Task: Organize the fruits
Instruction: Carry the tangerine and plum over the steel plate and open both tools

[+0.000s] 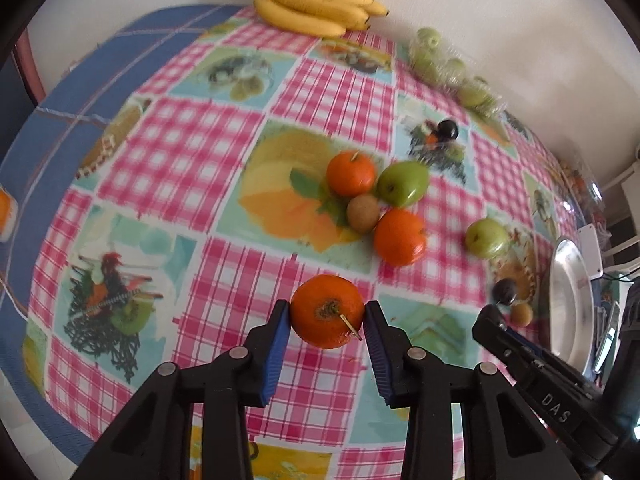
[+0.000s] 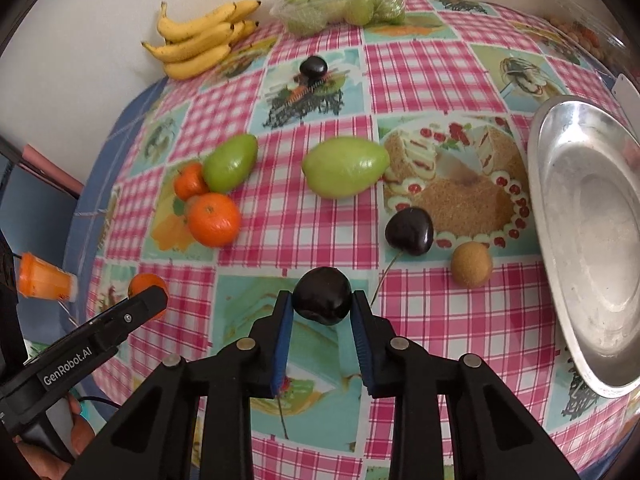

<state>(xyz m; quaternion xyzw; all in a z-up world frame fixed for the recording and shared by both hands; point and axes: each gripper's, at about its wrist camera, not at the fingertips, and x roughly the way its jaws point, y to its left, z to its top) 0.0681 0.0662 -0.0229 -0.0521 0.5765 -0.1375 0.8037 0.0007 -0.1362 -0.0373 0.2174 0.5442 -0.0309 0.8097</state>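
Left gripper pinching a tangerine between blue pads; right gripper clamped, apparently, on a dark plum.

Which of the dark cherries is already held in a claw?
The cherry pinched between the right claw pads. The other two lie free on the tablecloth: one beside the kiwi, one far back near the bananas.

Left gripper: jaws closed on mandarin, blue pads touching both sides. Right gripper: jaws clamped on dark plum; seen at 4 o'clock in left wrist view.
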